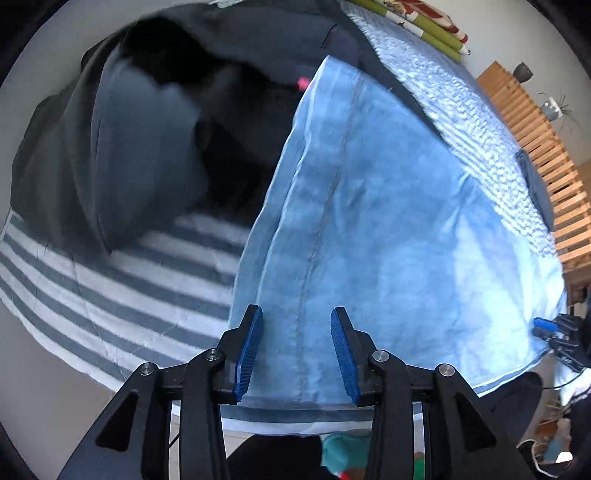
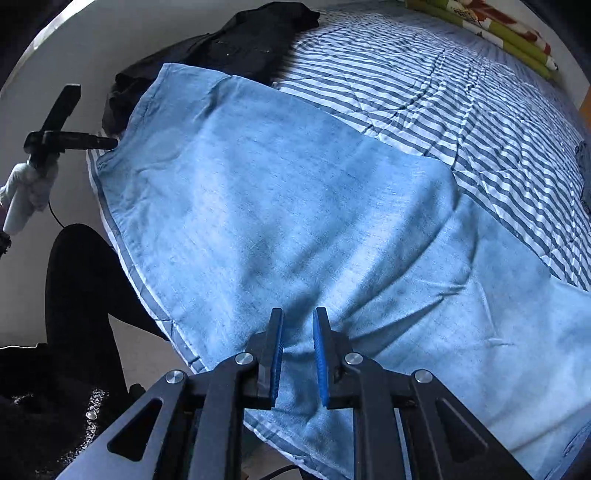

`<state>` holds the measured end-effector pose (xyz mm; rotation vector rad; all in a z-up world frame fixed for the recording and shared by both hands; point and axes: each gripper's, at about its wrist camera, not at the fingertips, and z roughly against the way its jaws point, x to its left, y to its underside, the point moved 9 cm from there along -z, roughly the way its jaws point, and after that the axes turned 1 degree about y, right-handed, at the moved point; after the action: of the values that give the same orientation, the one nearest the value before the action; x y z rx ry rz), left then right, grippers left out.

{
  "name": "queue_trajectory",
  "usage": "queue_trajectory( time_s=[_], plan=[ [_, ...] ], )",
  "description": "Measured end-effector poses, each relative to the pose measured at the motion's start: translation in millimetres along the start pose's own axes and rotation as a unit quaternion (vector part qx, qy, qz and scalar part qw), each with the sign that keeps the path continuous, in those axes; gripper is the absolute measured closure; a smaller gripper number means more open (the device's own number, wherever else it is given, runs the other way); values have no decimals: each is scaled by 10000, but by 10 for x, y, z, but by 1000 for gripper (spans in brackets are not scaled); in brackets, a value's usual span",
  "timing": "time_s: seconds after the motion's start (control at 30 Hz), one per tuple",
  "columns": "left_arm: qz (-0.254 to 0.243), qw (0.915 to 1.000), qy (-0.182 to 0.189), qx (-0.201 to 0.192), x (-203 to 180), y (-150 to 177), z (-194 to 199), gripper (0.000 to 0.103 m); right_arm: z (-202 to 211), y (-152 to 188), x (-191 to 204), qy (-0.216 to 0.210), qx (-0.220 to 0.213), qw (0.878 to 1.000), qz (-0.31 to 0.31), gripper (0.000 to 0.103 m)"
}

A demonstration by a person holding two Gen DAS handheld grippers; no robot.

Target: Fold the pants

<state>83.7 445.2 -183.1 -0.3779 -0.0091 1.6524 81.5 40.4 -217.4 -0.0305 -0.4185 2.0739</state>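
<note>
The left tongs (image 1: 296, 350) point steeply down over the near edge of the bed, their blue pads (image 1: 248, 354) spread with a seam of the pants (image 1: 369, 221) running up between them – nothing is pinched, the cloth simply lies flat beneath. I judge that they stand spread like this because this end of the fold is already laid and they have no more to hold

The right tongs (image 2: 298, 354) also point down at the same light blue pants (image 2: 277, 206), further along the near edge. Their pads (image 2: 320, 362) stand close together with a narrow gap, and a small ridge of denim rises right at the tips; whether they pinch it or merely hover over it I cannot tell. Wrinkles fan out from that spot, which suggests the cloth is being tugged or smoothed there

Beyond both tongs the pants lie spread across the bed (image 2: 480, 92) along its near side, apparently doubled leg on leg – a fair start, with the crosswise folds still to come by my reckoning. Far off, past the left tongs, a heap of dark clothes (image 1: 147, 129) lies on the striped cover, well clear of the fold. At the farthest edge sits a green patterned cloth (image 1: 417, 18)
</note>
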Motion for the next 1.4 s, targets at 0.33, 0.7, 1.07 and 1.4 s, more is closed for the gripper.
queue_trajectory(
  time_s=[0.33, 0.7, 1.07, 1.4],
  plan=[
    [36, 9998, -144, -128, 48, 56, -78, 59, -32, 46, 24, 114, 131, 9998, 81, 88],
    [-175, 9983, -467, -299, 108, 88, 25, 97, 24, 49, -39, 198, 79, 9998, -58, 88],
    [107, 9946, -993, -272, 464, 99, 88, 102, -114, 189, -193, 152, 338, 9987, -364, 88],
    [-1184, 9909, 88, -635, -1207, -526, 234, 101, 415, 239, -959, 351, -259, 9913, -1242, 87]
  ],
)
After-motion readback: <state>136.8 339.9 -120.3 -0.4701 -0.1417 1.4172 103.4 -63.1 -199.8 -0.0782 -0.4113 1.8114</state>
